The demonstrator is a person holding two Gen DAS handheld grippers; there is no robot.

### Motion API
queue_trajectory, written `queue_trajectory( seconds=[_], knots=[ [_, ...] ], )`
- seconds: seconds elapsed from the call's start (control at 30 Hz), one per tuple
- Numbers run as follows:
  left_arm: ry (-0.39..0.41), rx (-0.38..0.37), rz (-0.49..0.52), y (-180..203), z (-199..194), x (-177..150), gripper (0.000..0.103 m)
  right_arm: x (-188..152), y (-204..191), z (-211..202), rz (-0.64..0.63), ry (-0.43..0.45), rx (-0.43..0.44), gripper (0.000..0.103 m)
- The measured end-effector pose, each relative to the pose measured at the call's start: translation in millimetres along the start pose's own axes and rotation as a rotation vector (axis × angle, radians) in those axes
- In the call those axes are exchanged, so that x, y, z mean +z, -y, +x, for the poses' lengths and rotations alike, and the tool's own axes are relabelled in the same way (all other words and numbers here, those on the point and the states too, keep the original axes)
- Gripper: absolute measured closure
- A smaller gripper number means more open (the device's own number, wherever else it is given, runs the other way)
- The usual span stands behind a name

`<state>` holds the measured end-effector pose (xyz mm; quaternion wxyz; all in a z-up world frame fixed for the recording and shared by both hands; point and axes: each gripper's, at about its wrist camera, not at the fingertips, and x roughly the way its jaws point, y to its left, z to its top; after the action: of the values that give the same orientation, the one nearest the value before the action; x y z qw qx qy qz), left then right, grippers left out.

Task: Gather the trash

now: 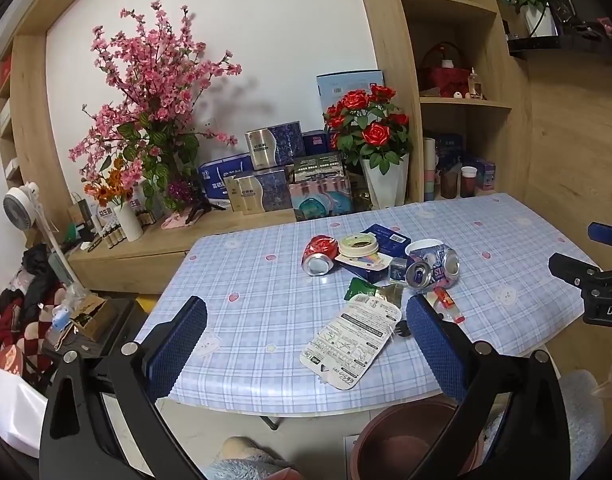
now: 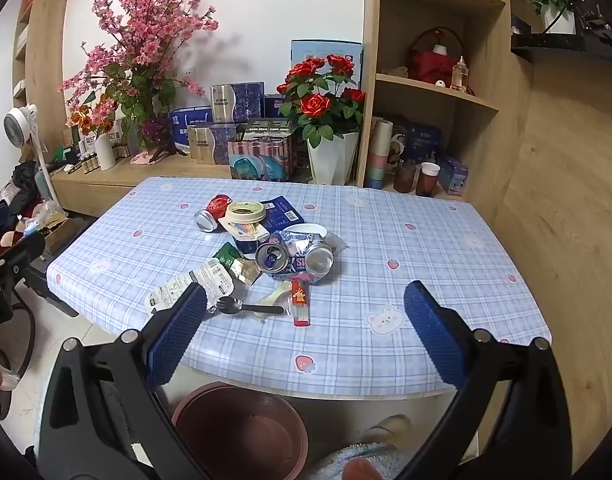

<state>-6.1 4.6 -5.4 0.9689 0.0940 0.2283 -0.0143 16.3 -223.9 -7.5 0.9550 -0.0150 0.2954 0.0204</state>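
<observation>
trash lies in a loose heap near the middle of the worktop [image 2: 385, 240], which is covered with a blue checked cloth. both tongs hang over the near edge, tilted down toward the heap, and both stand wide apart with nothing between them: the left tongs [image 1: 306, 340] and the right tongs [image 2: 306, 328].

the heap runs from far left to near right. at its far end lie a crushed red can [image 2: 212, 212] and a round lid [image 2: 245, 211]; in the middle, a crushed silver-blue can [image 2: 294, 258]; nearer still, a white printed packet [image 1: 353, 340], a black plastic fork [image 2: 246, 307] and a red wrapper [image 2: 300, 300].

the relation that matters most: the nearest pieces lie straight ahead of the tongs and slightly left of centre in the right view. the fork's long axis runs left to right, across the line of reach, touching the packet's edge at its head. the red wrapper's long axis runs near to far, along the reach. the packet sits directly ahead of the left tongs, so the left hand looks the better placed for it, while the right hand seems nearer to the wrapper and fork.

a brown bin [image 2: 242, 432] stands on the floor just below the near edge of the worktop, under both tongs, and appears empty.
</observation>
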Motion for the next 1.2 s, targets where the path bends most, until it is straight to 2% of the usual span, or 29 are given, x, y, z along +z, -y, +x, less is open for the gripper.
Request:
queue_trajectory(
  seconds=[0.07, 0.13, 1.2],
  knots=[
    [0.001, 0.000, 0.001, -0.9, -1.2, -2.5, 0.005, 0.4, 0.5, 0.2, 0.000, 0.000, 0.000, 0.006],
    [-0.008, 0.006, 0.007, 1.8, 0.2, 8.5, 0.005, 0.8, 1.4, 0.1, 0.001, 0.000, 0.001, 0.006],
    [-0.012, 0.009, 0.004, 2.0, -3.0, 15.0, 0.005, -1.5, 6.5, 0.3, 0.007, 0.002, -0.001, 0.006]
  ],
)
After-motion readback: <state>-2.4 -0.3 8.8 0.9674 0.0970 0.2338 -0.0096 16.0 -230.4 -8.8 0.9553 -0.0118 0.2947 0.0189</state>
